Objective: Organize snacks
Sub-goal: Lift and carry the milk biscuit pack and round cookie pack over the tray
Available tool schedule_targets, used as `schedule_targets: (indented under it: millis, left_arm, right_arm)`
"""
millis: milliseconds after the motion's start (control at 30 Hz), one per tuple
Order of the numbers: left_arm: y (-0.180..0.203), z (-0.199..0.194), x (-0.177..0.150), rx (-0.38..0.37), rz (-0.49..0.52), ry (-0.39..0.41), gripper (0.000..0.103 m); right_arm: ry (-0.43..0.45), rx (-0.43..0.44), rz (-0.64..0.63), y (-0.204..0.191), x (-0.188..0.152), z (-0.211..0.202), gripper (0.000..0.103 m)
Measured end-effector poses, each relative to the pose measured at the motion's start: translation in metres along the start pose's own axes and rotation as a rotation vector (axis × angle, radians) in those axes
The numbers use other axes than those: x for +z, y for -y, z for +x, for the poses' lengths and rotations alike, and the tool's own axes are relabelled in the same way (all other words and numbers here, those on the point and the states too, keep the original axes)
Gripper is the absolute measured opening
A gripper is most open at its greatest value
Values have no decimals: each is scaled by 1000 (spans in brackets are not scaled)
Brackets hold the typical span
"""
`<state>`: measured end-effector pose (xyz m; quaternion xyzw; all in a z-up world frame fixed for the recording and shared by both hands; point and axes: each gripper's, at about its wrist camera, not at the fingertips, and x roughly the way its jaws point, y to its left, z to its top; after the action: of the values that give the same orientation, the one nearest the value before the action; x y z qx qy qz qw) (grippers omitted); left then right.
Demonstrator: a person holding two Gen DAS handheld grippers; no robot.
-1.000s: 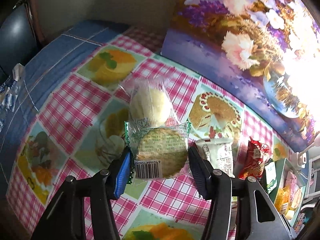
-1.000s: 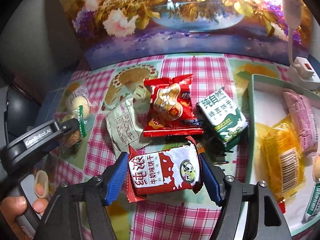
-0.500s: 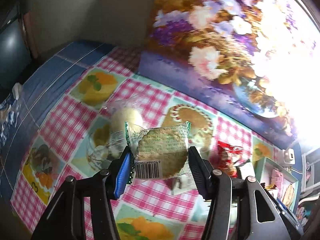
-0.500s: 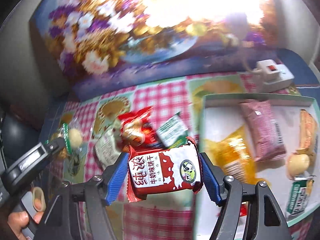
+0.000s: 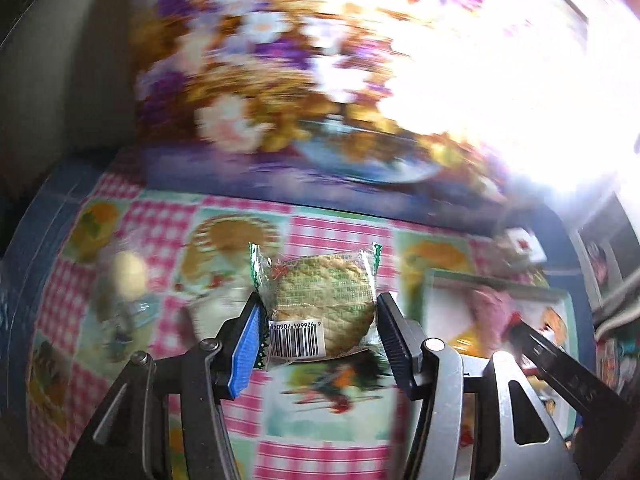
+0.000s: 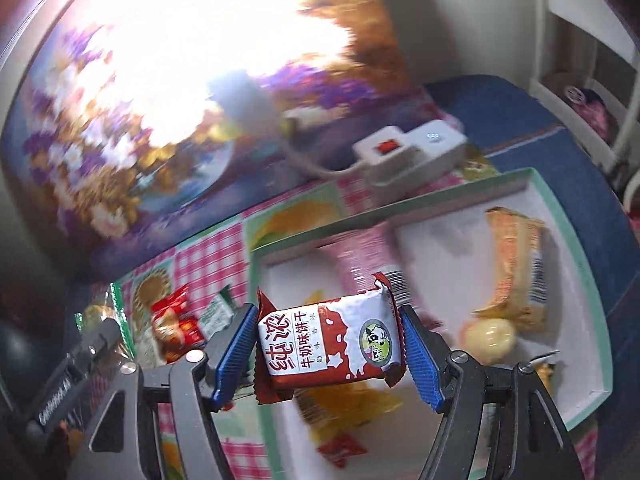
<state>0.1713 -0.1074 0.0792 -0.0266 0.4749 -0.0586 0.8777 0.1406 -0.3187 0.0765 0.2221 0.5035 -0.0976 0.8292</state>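
My left gripper (image 5: 318,334) is shut on a clear-wrapped round cookie with a barcode (image 5: 324,300), held above the checked tablecloth. My right gripper (image 6: 330,350) is shut on a red and white milk biscuit pack (image 6: 330,346), held over the near left part of the green-rimmed white tray (image 6: 576,216). The tray holds an orange pack (image 6: 516,260), a pale round bun (image 6: 488,336), a pink pack and a yellow pack (image 6: 348,404). The tray also shows blurred in the left wrist view (image 5: 488,280). The left gripper shows at lower left of the right wrist view (image 6: 92,344).
A red snack pack (image 6: 174,322) and a green and white pack (image 6: 218,312) lie on the cloth left of the tray. A wrapped pale bun (image 5: 128,276) lies at far left. A white power strip (image 6: 412,152) sits behind the tray. A flower painting stands at the back.
Both grippers have lifted and swung right with their snacks. The right one now hangs over the tray; the left one has left the bun and moved toward the tray.
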Motion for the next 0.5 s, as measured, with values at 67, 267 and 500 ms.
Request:
schedule_targets:
  millis: [67, 267, 500]
  left_arm:
    - [19, 3, -6, -21, 41, -3, 58]
    - [68, 13, -25, -77, 151, -17, 58]
    - [98, 32, -36, -115, 214, -15, 58]
  right_arm:
    - [5, -12, 25, 11, 4, 0, 73]
    - [17, -63, 83, 40, 8, 1, 73]
    - [29, -64, 140, 67, 9, 2, 73]
